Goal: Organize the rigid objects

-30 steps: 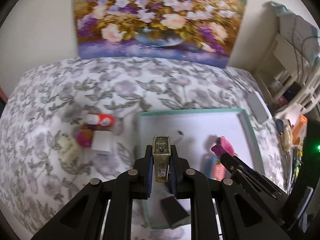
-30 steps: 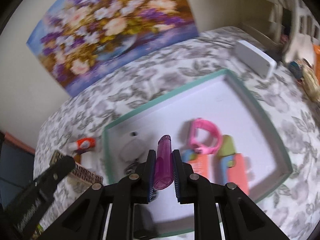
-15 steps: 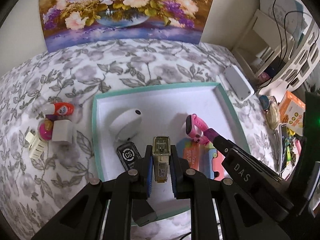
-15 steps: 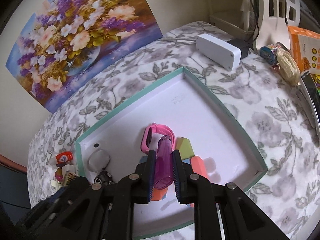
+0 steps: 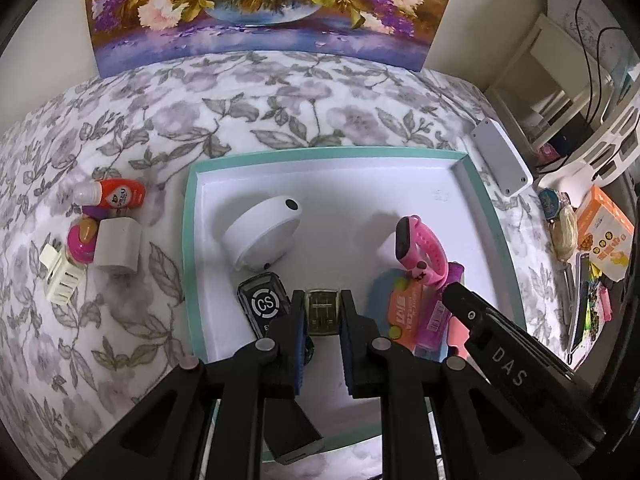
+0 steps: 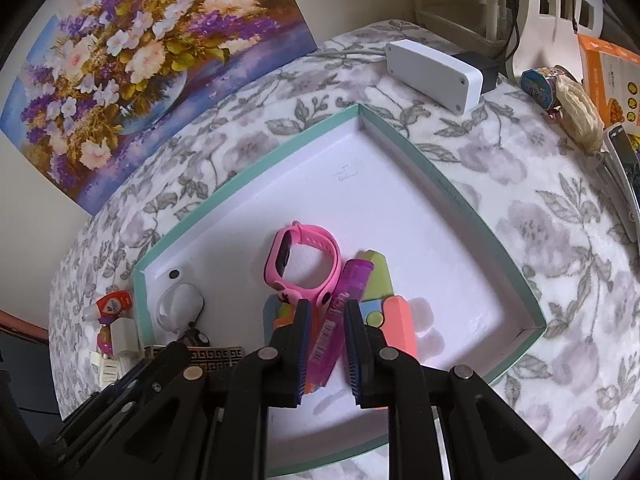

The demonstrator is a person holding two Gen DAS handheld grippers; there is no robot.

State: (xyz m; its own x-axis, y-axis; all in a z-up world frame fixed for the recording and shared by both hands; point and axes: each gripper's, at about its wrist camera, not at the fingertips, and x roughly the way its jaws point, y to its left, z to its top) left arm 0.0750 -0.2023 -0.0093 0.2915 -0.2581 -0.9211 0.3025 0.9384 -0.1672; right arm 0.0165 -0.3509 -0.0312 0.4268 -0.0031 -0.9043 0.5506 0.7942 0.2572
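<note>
A teal-rimmed white tray (image 5: 191, 240) (image 6: 460, 200) lies on the flowered cloth. My left gripper (image 5: 322, 300) is shut on a small gold patterned lighter (image 5: 322, 312) (image 6: 216, 354), low over the tray's near edge beside a black CS fob (image 5: 264, 304). My right gripper (image 6: 328, 308) (image 5: 448, 300) is shut on a translucent purple lighter (image 6: 340, 312) (image 5: 436, 320), tilted over the coloured erasers (image 6: 400, 320) next to a pink watch (image 6: 304, 264) (image 5: 420, 248). A white round device (image 5: 260, 236) lies in the tray's left half.
Left of the tray sit an orange-red bottle (image 5: 112, 196), a pink round item (image 5: 82, 238), a white charger cube (image 5: 118, 248) and a cream clip (image 5: 60, 276). A white box (image 6: 432, 68) lies beyond the tray's far right corner; snack packs (image 6: 608, 76) crowd the right edge.
Both grippers have come down closer to the tray, each keeping its lighter. The purple lighter now leans to the right between the right fingers.
</note>
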